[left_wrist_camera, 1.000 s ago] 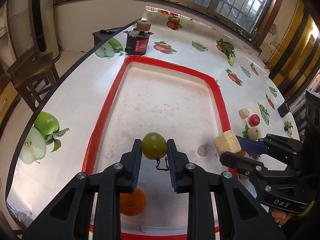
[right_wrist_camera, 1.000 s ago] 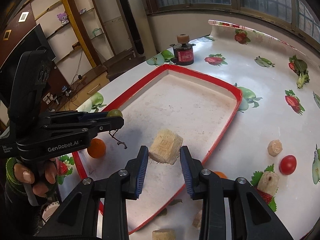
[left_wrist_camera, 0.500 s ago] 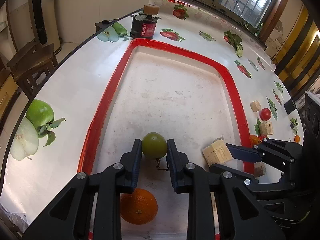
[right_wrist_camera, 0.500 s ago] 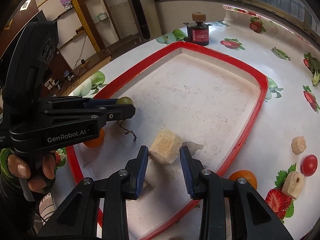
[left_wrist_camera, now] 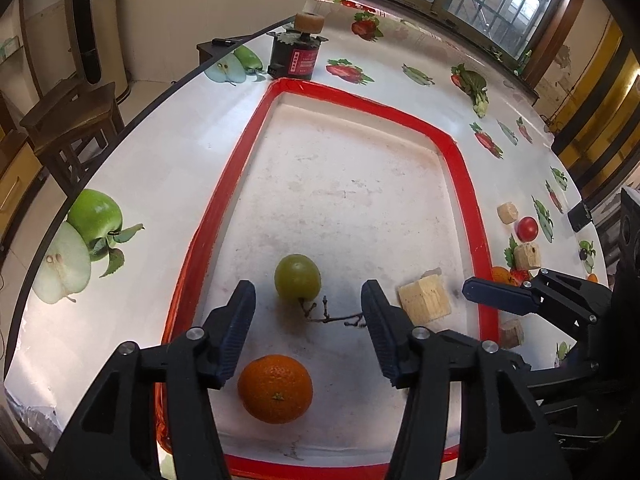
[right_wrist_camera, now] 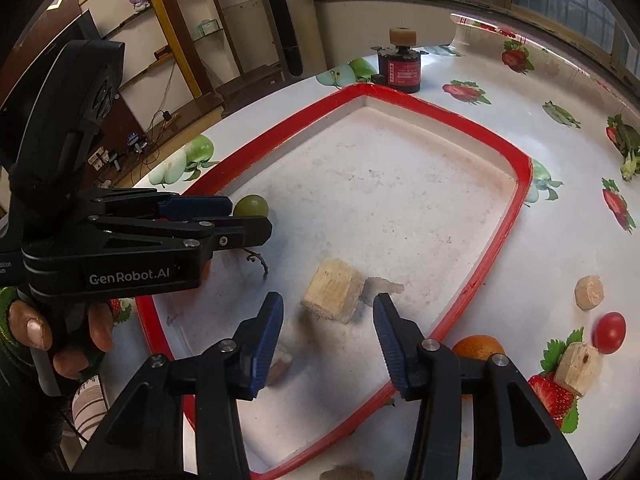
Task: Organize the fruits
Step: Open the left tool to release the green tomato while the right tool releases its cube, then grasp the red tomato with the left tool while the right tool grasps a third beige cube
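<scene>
Both tools have let go since the earlier frames: half a second ago the left gripper (left_wrist_camera: 308,304) was clamped on the round green grape with its dry brown stem (left_wrist_camera: 297,278), and the right gripper (right_wrist_camera: 328,320) was pinching the pale wooden cube (right_wrist_camera: 332,297). Now each stands with its fingers spread wide and nothing between them.

Both dropped pieces lie on the floor of the large red-rimmed white tray (left_wrist_camera: 460,168). The grape sits just ahead of the left gripper's fingertips, slightly toward its left finger, with the stem trailing back toward the right finger. The glossy orange mandarin (left_wrist_camera: 275,389) rests lower in the tray, under and just behind the left finger. The cube lies just ahead of the right gripper, centred between its fingers, tilted on an edge.

The next move probably turns on what lies outside the tray, beyond the right gripper's right finger: a second orange fruit (right_wrist_camera: 478,346) touching the rim, the small red tomato (right_wrist_camera: 609,332), and several loose wooden chunks (right_wrist_camera: 577,366). The right gripper is clearly nearer to these; the left would have to cross the tray.
</scene>
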Available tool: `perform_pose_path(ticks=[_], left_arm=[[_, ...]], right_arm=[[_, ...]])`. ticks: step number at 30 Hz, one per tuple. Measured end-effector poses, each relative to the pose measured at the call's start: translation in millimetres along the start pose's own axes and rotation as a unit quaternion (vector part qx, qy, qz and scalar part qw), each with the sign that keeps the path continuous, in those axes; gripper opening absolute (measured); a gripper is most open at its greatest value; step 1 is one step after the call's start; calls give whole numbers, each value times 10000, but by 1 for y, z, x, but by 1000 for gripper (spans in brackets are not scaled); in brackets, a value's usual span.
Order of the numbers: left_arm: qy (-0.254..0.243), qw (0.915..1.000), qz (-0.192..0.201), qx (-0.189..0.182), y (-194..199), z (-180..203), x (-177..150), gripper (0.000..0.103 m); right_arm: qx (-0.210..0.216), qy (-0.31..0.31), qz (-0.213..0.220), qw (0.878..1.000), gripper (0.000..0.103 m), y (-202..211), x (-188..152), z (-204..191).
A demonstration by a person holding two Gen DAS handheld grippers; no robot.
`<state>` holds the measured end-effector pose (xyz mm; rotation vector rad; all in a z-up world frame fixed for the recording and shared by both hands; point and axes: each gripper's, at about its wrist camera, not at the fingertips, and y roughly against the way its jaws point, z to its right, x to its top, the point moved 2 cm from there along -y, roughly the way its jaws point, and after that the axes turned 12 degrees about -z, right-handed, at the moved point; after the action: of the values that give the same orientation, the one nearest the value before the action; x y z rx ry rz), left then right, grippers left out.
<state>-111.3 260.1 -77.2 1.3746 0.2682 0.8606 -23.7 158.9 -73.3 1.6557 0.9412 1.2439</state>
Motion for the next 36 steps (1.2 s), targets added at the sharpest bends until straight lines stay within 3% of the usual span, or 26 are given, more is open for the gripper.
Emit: perform_pose_path(ticks=[17, 36], left_arm=[[-187, 9997, 185, 13, 26, 29, -7, 54], [-834, 9962, 143, -198, 29, 102, -17, 54]], right_arm=[[-176, -507, 459, 9975, 52, 59, -42, 43], [-508, -1294, 741, 9875, 53, 102, -95, 110]])
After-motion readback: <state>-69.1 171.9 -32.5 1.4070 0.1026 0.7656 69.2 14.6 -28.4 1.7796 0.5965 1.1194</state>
